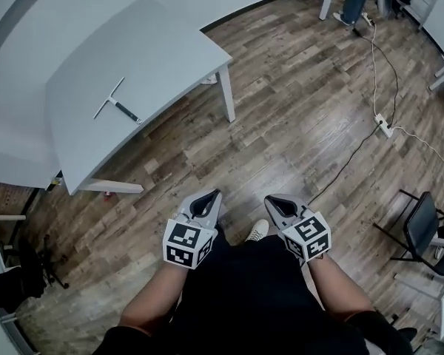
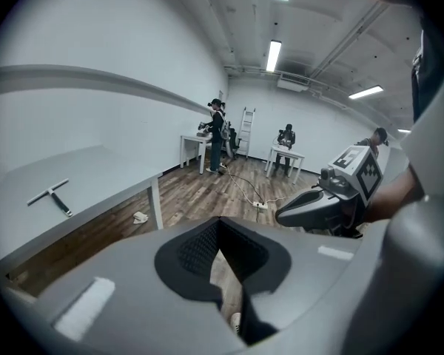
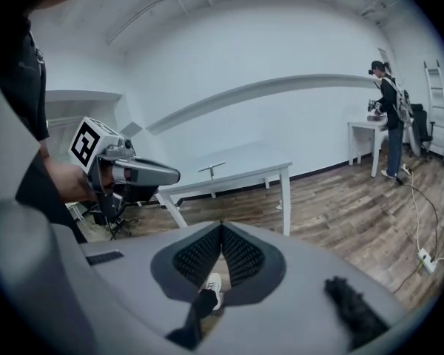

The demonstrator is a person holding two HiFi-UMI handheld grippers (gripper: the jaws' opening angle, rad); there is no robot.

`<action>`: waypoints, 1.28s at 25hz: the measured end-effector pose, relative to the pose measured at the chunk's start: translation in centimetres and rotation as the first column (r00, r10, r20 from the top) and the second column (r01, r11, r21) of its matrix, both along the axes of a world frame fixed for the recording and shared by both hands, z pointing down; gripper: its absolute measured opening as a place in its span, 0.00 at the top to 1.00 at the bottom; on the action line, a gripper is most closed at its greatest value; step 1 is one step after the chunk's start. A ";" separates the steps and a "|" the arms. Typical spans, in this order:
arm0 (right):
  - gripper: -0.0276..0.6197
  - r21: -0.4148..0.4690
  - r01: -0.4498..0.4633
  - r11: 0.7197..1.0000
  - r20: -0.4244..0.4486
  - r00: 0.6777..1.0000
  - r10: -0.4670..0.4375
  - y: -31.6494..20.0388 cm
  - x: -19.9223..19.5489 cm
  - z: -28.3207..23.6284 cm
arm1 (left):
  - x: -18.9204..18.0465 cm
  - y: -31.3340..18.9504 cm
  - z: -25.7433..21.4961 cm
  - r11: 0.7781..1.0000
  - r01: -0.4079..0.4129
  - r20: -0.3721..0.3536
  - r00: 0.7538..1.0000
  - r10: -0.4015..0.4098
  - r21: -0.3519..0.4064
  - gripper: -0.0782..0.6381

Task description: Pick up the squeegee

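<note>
My left gripper (image 1: pixel 213 196) and right gripper (image 1: pixel 272 200) hang side by side close in front of me, each with its jaws pinched together on nothing. Past them I see wood floor (image 1: pixel 296 109). Farther off, well apart from both, the squeegee (image 1: pixel 117 103) lies flat on the grey bench (image 1: pixel 163 43).

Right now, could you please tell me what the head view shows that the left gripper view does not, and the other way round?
Only the head view shows the black chair at the right and the marker cube on the left gripper. Only the left gripper view shows the ceiling lights and a ladder by the far wall. Both show the squeegee lying on the grey table, the right gripper, and the white power strip on the wood floor.
</note>
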State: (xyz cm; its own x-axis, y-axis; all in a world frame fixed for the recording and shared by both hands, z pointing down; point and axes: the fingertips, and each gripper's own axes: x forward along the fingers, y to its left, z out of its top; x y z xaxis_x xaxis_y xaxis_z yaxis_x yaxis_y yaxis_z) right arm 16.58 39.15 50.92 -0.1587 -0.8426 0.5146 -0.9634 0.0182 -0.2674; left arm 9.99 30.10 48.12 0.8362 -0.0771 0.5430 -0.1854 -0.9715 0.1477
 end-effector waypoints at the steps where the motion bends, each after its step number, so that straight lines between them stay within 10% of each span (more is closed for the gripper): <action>1: 0.95 0.001 0.015 1.000 0.000 1.000 -0.015 -1.1 -0.4 0.0 | -0.6 -0.9 0.0 1.000 0.024 -0.005 1.000 -0.024 -0.001 0.88; 11: 0.95 0.012 0.202 0.979 -0.012 0.979 -0.202 -11.5 -6.3 -1.4 | -6.7 -9.8 -1.2 0.976 0.220 -0.061 0.974 -0.220 -0.005 0.88; 22: 0.95 -0.050 0.372 0.927 0.018 0.928 -0.372 -22.9 -13.3 0.5 | -15.8 -19.7 2.0 0.900 0.429 -0.024 0.902 -0.432 -0.071 0.88; 32: 0.95 -0.077 0.455 0.887 -0.009 0.889 -0.457 -33.8 -18.0 0.4 | -20.4 -29.8 2.6 0.862 0.498 -0.046 0.863 -0.503 -0.094 0.88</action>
